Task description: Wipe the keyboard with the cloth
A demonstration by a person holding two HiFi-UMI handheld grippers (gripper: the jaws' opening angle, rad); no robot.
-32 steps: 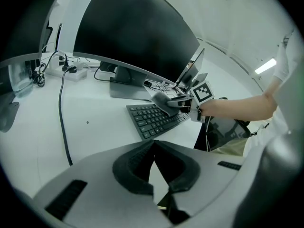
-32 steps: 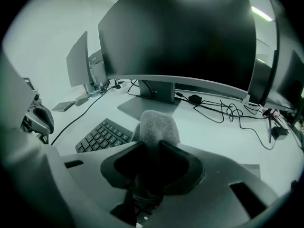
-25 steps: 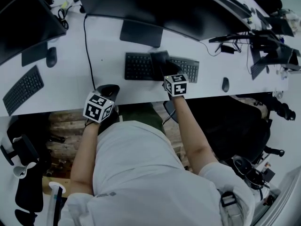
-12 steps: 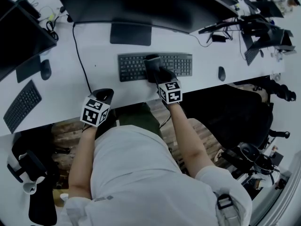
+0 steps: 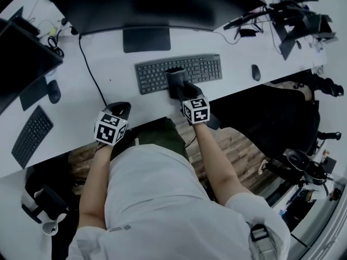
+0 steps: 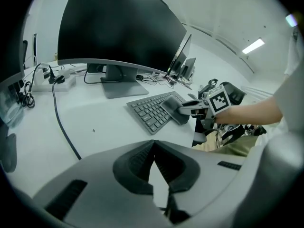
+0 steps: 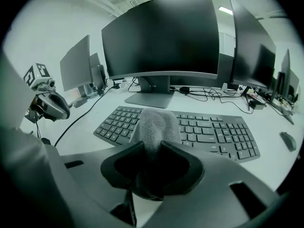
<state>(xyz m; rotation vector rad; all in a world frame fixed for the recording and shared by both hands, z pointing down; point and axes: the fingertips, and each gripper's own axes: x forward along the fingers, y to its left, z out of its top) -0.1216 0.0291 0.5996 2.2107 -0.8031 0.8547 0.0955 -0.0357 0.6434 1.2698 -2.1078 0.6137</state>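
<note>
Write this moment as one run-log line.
right gripper: shut on cloth | cloth: on keyboard | left gripper: shut, empty, at desk edge

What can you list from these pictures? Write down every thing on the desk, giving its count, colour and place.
desk: 1, white, across the head view
monitors: several, black, along the back
keyboard: 1, dark grey, centre
second keyboard: 1, black, far left
cloth: 1, grey, lying on the centre keyboard
mice: 2, dark, one right of the keyboard, one far left
cable: 1, black, left of the keyboard
left gripper: grey, jaws together, empty, desk edge
right gripper: grey, clamping the cloth
</note>
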